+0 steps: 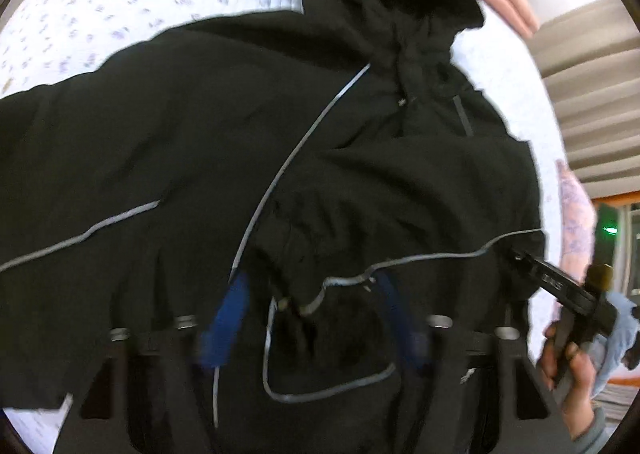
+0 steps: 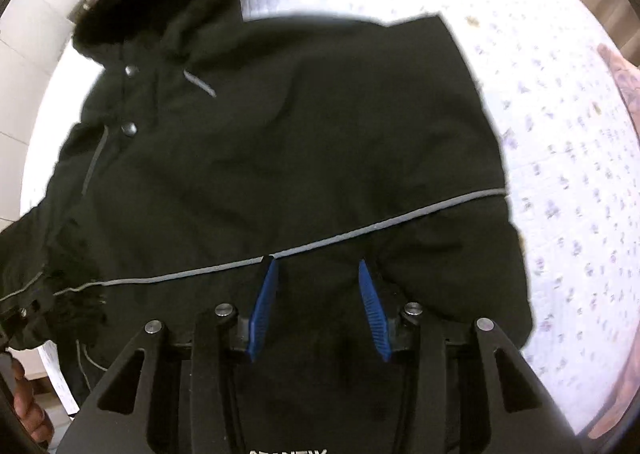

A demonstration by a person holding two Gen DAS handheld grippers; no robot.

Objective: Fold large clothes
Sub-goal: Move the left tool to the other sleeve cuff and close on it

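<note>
A: Where is the black jacket [image 2: 280, 157]?
B: Spread flat on the white flowered bedspread [image 2: 568, 157], hood [image 2: 168, 1] at the far end, grey piping across its front.
A: And the right gripper [image 2: 318, 294]?
B: Fingers apart just above the cloth, nothing clamped.
A: The left gripper [image 1: 312, 318]?
B: Blurred; its blue fingers [image 1: 230, 318] straddle a bunched cuff, and I cannot tell whether they pinch it.

Both grippers black: right gripper [image 2: 318, 274] with ribbed blue finger pads [image 2: 262, 306], silver pivot pins, white lettering on base; left gripper [image 1: 314, 290] same, blurred; grey sleeve cuff [image 1: 596, 432].
</note>
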